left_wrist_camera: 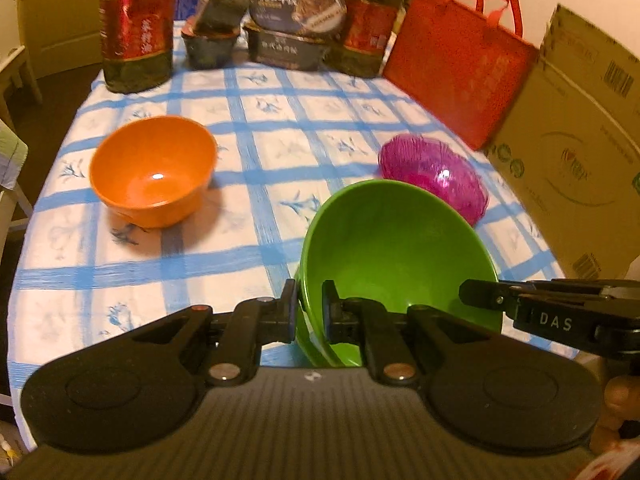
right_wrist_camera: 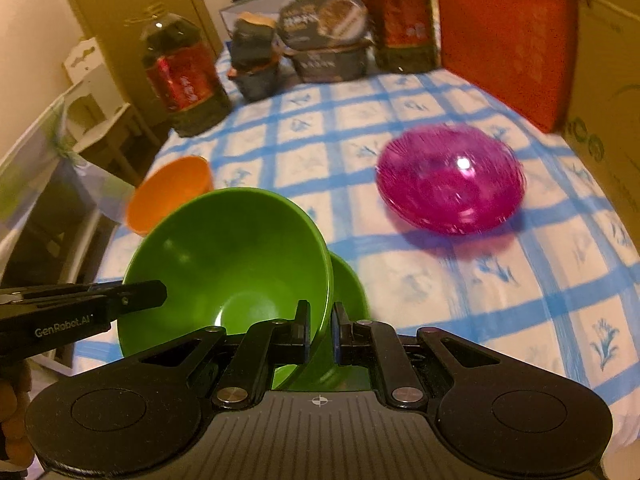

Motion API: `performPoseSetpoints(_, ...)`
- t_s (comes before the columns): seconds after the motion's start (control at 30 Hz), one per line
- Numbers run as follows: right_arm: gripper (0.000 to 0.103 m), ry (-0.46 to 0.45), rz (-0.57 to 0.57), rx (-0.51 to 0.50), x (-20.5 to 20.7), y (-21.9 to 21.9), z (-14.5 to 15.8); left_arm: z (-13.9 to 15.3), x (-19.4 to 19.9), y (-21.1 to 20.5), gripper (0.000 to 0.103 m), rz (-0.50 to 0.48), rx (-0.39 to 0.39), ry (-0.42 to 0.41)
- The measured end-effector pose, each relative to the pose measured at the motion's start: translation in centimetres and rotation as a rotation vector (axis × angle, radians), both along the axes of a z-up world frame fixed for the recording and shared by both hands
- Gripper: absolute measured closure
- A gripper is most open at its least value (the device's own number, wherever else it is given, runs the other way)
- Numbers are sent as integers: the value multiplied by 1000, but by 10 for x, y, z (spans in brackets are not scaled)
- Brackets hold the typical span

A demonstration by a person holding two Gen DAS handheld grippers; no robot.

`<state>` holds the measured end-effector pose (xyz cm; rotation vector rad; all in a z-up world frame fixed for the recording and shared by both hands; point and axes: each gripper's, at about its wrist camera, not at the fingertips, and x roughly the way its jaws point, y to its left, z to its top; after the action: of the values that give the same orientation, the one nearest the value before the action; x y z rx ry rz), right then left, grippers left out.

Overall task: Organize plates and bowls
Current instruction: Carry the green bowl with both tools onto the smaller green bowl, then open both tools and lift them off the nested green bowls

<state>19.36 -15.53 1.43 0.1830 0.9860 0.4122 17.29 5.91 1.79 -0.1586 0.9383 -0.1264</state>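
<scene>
Over the checked table point(left_wrist_camera: 240, 152), the green bowl point(left_wrist_camera: 392, 248) hangs tilted between both tongs: the left gripper point(left_wrist_camera: 310, 312) pinches one side of its rim, the right gripper point(right_wrist_camera: 320, 330) the opposite side. The orange bowl point(left_wrist_camera: 154, 170) and pink bowl point(right_wrist_camera: 450, 178) sit apart, blurred; the green bowl's base is hidden.

Glossy smooth plastic green bowl point(left_wrist_camera: 396, 248); at 10 o'clock a glossy orange bowl point(left_wrist_camera: 154, 170); ribbed translucent magenta bowl point(right_wrist_camera: 450, 178); checked cloth tablecloth point(left_wrist_camera: 256, 128).

A home dining room is showing: a tabletop point(left_wrist_camera: 248, 248) wearing a blue-checked cloth, cooking-oil bottles point(left_wrist_camera: 136, 28) and food packs point(left_wrist_camera: 296, 12) standing at twelve o'clock.
</scene>
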Motion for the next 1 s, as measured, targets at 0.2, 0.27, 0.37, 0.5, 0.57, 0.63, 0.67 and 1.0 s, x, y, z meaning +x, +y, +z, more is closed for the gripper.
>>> performPoseSetpoints(0.2,93,24,0,-15,5,-2,-17,-17,6,-2,93,-4,-11,36)
performPoseSetpoints(0.27,93,24,4,-25,6,0,-21,-22,8,-2,93,-5,-7,46)
performPoseSetpoints(0.37,93,19,8,-42,7,2,-24,-26,10,-3,93,-7,-2,52)
performPoseSetpoints(0.5,93,11,15,-65,7,6,-27,-29,11,-3,93,-9,-1,54)
performPoseSetpoints(0.57,93,11,17,-70,8,6,-29,-31,11,-3,93,-8,-1,56)
performPoseSetpoints(0.63,93,7,20,-79,9,7,-30,-33,12,-3,93,-10,1,57)
performPoseSetpoints(0.67,93,5,22,-85,8,8,-30,-33,12,-3,93,-11,1,57)
performPoseSetpoints(1.0,92,0,17,-99,9,7,-36,-38,12,-3,93,-8,9,56)
